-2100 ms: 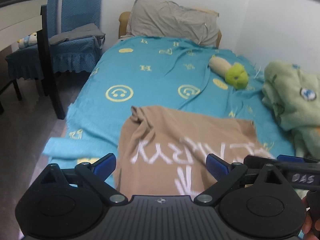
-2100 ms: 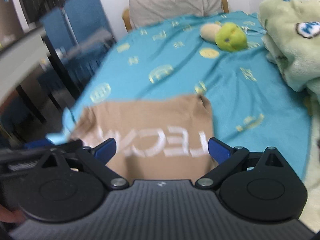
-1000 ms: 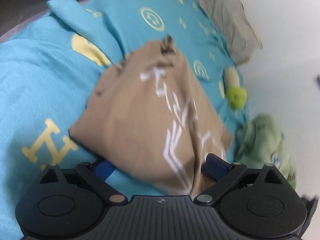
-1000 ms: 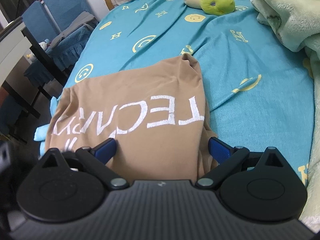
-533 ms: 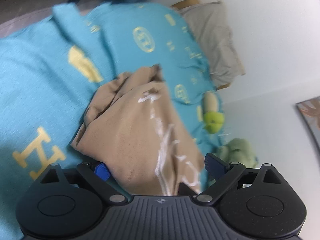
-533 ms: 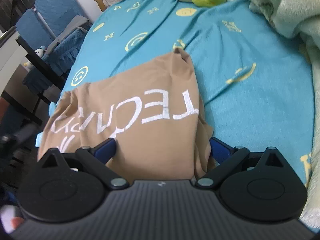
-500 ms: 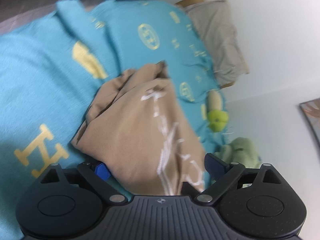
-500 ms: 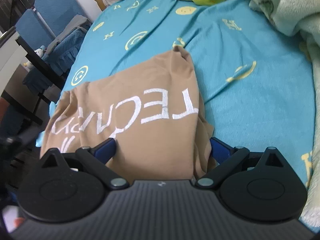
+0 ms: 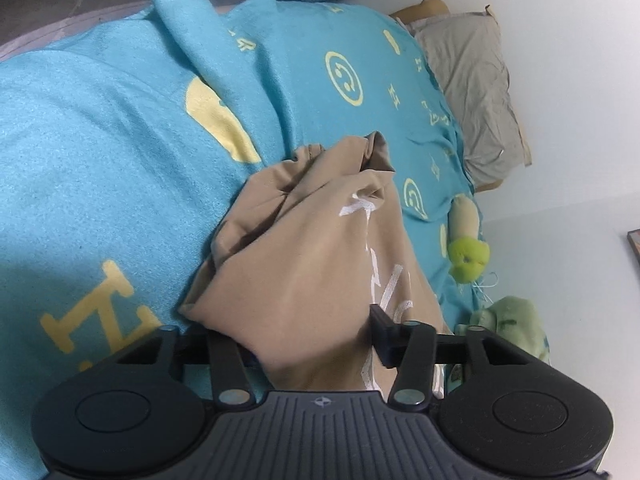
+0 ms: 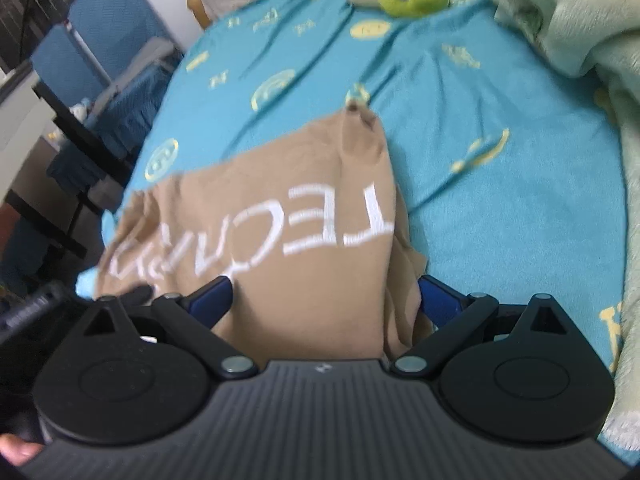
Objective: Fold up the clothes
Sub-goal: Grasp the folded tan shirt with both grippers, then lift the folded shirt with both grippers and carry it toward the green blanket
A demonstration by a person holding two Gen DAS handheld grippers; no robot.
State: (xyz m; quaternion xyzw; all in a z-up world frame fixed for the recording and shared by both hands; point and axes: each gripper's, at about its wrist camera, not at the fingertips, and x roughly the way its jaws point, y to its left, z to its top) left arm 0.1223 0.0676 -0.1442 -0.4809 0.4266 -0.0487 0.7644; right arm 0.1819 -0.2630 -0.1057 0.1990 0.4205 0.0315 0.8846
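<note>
With left tongs (image 9: pixel 316 340) pinching the shirt (image 9: pixel 316 264) and right tongs (image 10: pixel 324 296) spread, 1-sided pulling could skew the fold.

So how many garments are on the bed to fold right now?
1: the tan shirt with white lettering, lying on the blue bedspread at the near edge, between both grippers. More could be hidden outside the views; the green plush blanket on the right isn't clothing.
</note>
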